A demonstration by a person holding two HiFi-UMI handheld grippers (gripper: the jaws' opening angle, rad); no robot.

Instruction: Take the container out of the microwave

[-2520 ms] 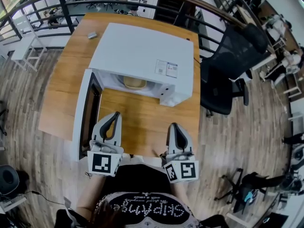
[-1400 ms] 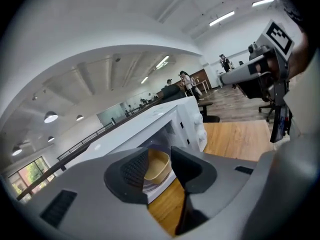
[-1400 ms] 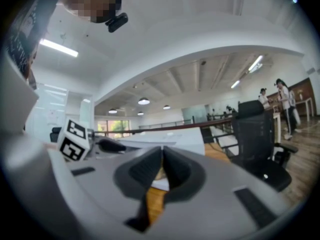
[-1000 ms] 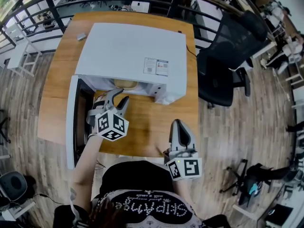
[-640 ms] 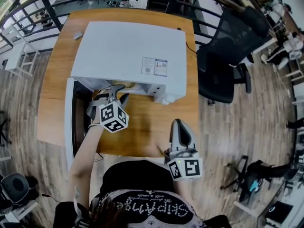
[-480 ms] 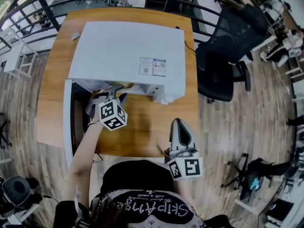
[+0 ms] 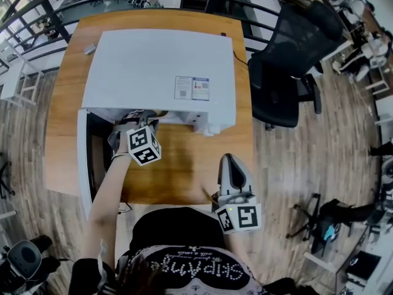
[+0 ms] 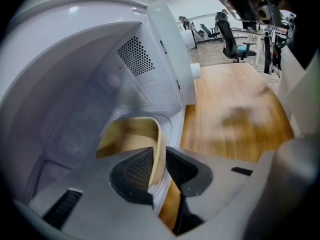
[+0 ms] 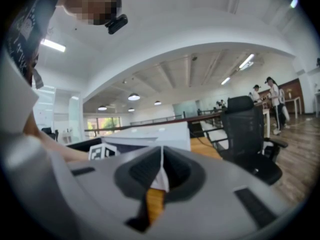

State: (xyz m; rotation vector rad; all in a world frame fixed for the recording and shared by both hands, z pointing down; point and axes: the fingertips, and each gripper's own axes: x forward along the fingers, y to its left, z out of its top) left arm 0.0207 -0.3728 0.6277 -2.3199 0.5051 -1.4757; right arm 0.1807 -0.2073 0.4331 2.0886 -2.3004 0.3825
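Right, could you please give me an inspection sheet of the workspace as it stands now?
Surface: wooden table, carrying the microwave.
Job's things: white microwave, door swung open to the left; tan container inside, near the mouth.
Clutter: one small grey object at the table's far left.
Grippers: left gripper reaches into the microwave; its jaws have just been closing and appear to press on the container's rim. Right gripper is held over the table's near edge, jaws together, empty.
Cables: dark lead behind the microwave, far right.
Surroundings: black office chair right of the table; railing beyond; wood floor.
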